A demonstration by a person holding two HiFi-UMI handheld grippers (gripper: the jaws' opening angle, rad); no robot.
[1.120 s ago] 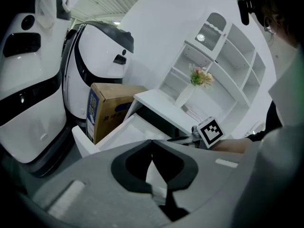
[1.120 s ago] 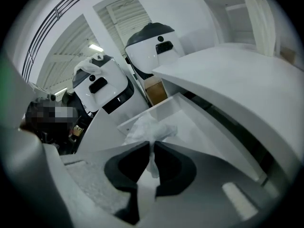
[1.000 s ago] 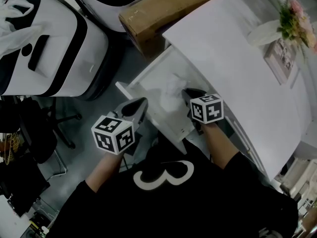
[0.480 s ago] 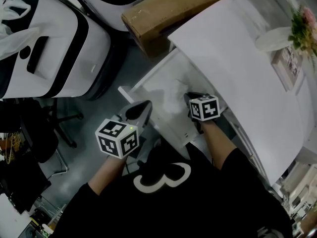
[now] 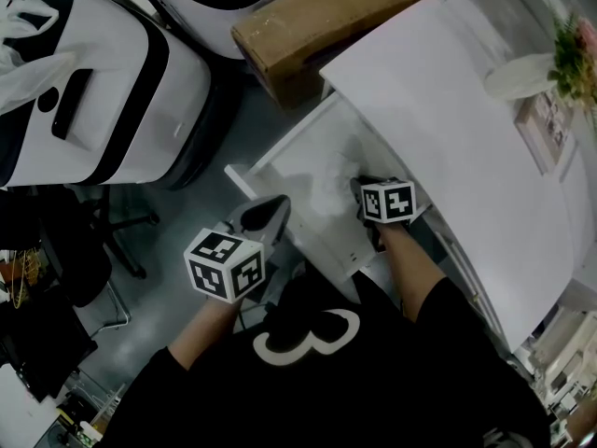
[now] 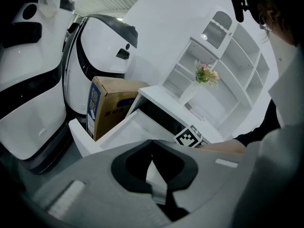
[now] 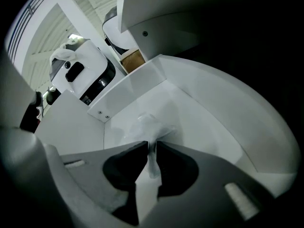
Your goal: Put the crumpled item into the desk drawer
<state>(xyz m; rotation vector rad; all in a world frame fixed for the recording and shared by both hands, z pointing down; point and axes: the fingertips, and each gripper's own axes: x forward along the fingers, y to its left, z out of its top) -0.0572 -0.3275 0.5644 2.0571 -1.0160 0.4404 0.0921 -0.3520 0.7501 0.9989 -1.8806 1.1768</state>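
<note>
The crumpled item (image 5: 330, 183) is a wad of clear-white plastic lying low inside the open white desk drawer (image 5: 244, 177). My right gripper (image 5: 358, 184) reaches into the drawer from the near side. In the right gripper view a thin strand of the crumpled item (image 7: 151, 125) runs between the tips of the right gripper (image 7: 153, 144). Those jaws are opening but still touch the strand. The drawer's white wall (image 7: 209, 108) curves around it. My left gripper (image 5: 279, 202) hovers shut and empty just outside the drawer front. The left gripper (image 6: 152, 142) points toward the drawer (image 6: 110, 133).
A brown cardboard box (image 5: 326, 15) stands on the floor beyond the drawer. Large white-and-black machine shells (image 5: 103, 82) fill the left. The white desk top (image 5: 448, 110) carries flowers (image 5: 571, 49) at its far end. A chair base (image 5: 117, 236) sits at the left.
My right gripper has carried the crumpled item a little deeper and lower into the drawer. The left gripper has drifted slightly to the right beside the drawer front.
</note>
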